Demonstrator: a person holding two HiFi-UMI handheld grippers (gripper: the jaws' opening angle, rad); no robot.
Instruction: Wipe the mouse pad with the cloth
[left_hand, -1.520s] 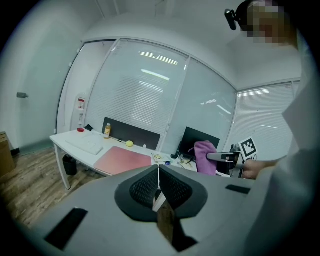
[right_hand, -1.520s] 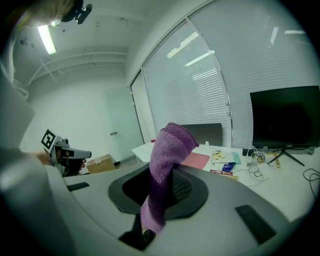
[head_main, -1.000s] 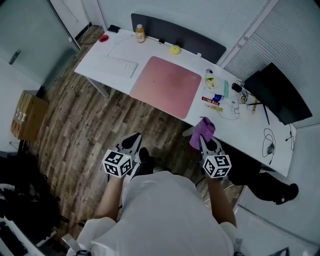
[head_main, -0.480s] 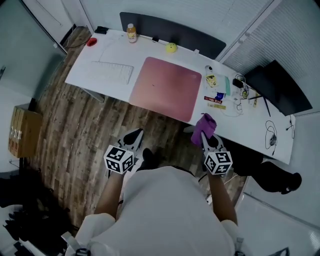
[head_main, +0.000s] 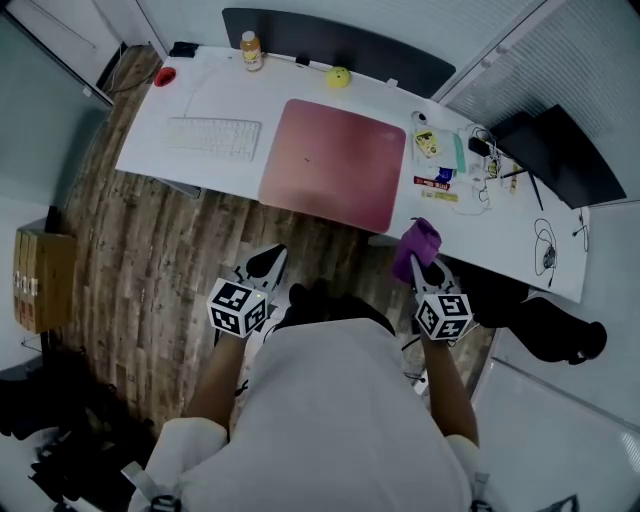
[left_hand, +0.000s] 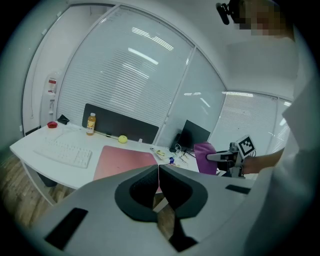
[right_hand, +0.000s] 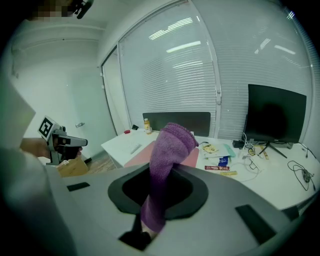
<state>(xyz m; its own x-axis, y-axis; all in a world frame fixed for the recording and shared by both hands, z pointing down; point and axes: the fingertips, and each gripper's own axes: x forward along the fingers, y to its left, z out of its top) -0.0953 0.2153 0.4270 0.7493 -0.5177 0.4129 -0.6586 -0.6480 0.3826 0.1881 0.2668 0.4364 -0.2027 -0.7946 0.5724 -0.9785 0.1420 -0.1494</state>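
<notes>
A large pink mouse pad (head_main: 335, 164) lies in the middle of the white desk (head_main: 200, 95), also seen in the left gripper view as a mouse pad (left_hand: 122, 160). My right gripper (head_main: 422, 262) hangs in front of the desk's near edge, shut on a purple cloth (head_main: 415, 245) that stands up from its jaws; the cloth (right_hand: 166, 160) fills the middle of the right gripper view. My left gripper (head_main: 265, 263) hovers over the wooden floor short of the desk, shut with nothing in it (left_hand: 158, 167).
A white keyboard (head_main: 213, 137) sits left of the pad. An orange bottle (head_main: 250, 46), a yellow ball (head_main: 338, 76) and a red object (head_main: 164, 75) line the far edge. Small packets and cables (head_main: 445, 170) clutter the right side beside a black monitor (head_main: 560, 150). A cardboard box (head_main: 35, 280) stands at left.
The view has shifted so the desk sits closer and higher in frame. Both grippers keep their pose, the right still holding the cloth.
</notes>
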